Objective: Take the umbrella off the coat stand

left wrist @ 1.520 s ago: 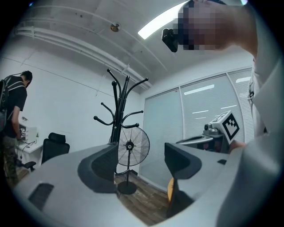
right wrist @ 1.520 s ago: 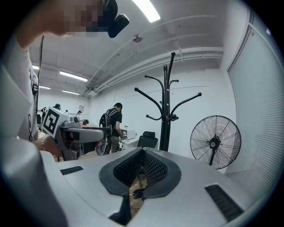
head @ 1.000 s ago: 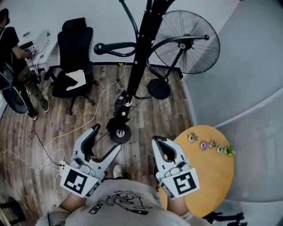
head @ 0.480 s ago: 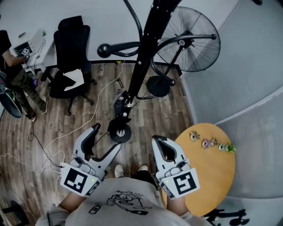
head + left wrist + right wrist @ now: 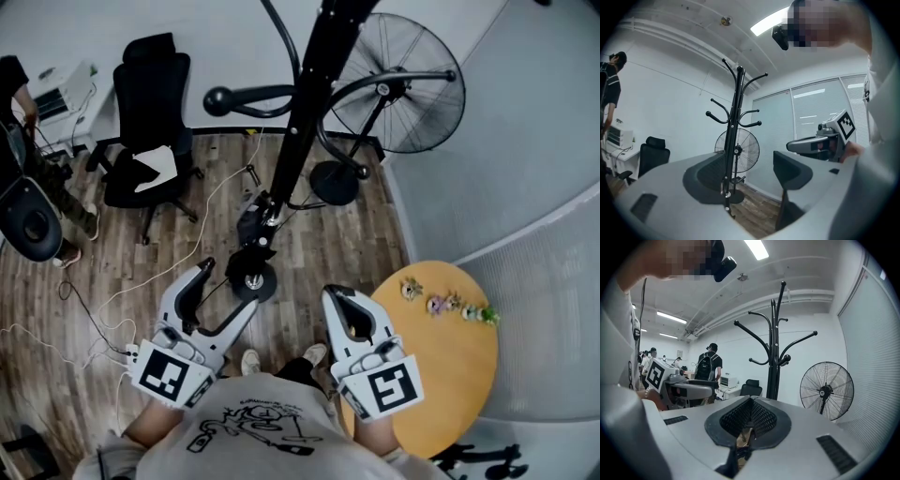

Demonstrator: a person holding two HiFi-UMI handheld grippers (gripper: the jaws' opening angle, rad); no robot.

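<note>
The black coat stand [image 5: 302,122] rises from its round base [image 5: 253,281] on the wooden floor ahead of me. A long slim black umbrella [image 5: 726,190] with silver fittings hangs close along the pole, its lower end [image 5: 258,223] near the base. My left gripper [image 5: 221,298] is open and empty, level, short of the stand; the umbrella shows between its jaws, well away [image 5: 750,180]. My right gripper [image 5: 345,309] is shut on nothing, beside the left one and also short of the stand [image 5: 749,420].
A standing fan [image 5: 394,89] is behind the stand on the right. A black office chair [image 5: 155,122] stands at back left, and cables [image 5: 94,319] trail over the floor. A round yellow table [image 5: 441,394] with small figures [image 5: 445,307] is at my right. A person [image 5: 28,112] stands at far left.
The left gripper has edged slightly downward, jaws still open. The person at far left has shifted, and a round dark seat has come into view there. The right gripper has kept still.
</note>
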